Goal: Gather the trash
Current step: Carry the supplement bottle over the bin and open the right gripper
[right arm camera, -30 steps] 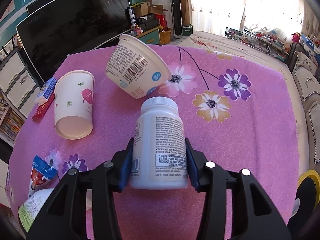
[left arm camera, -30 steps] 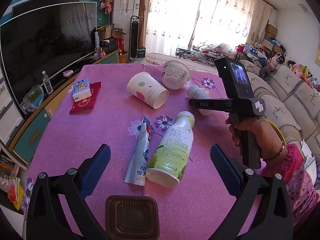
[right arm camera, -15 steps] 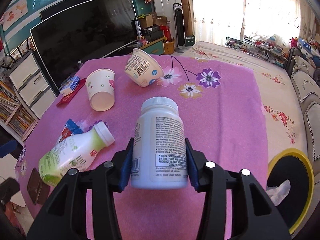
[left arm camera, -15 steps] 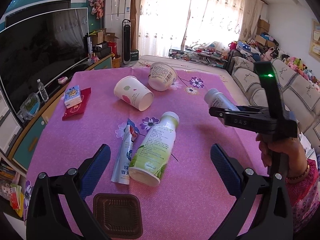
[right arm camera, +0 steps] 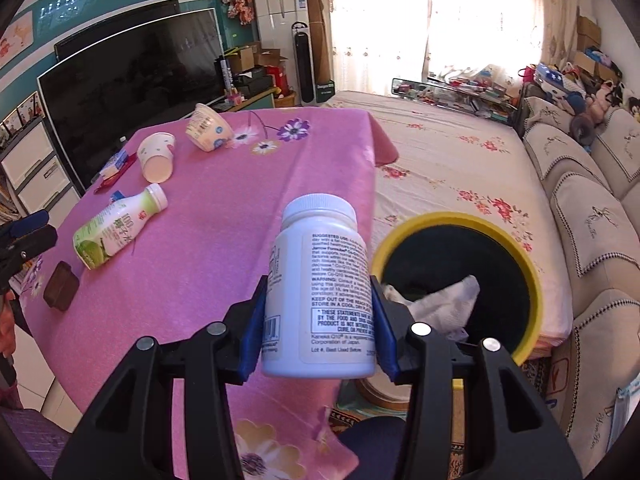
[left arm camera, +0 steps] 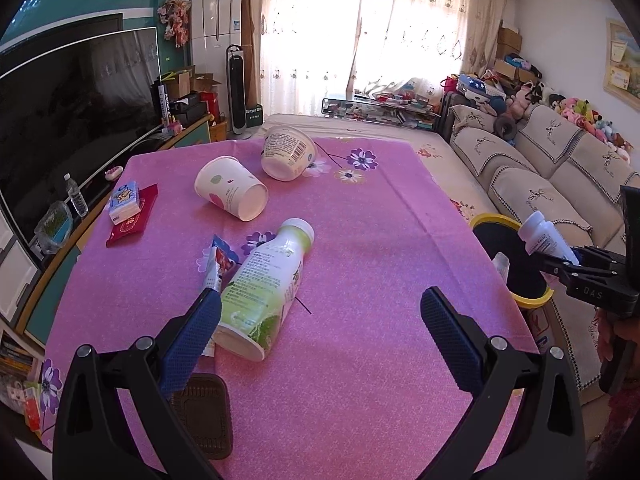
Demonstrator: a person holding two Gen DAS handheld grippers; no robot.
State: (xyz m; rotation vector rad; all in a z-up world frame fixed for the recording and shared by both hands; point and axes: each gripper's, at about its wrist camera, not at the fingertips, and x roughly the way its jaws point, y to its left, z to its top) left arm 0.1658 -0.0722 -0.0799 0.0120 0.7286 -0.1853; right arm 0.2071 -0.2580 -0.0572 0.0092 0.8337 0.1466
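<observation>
Right gripper jaws clamping white pill bottle, pink tablecloth, yellow-rimmed bin

In the left wrist view, the left tongs cover the foot of the blue-and-red tube and part of the brown tray. The white pill bottle hides part of the yellow-rimmed bin; its small print is mostly unreadable. The holding hand is cut off at the edge.
</observation>
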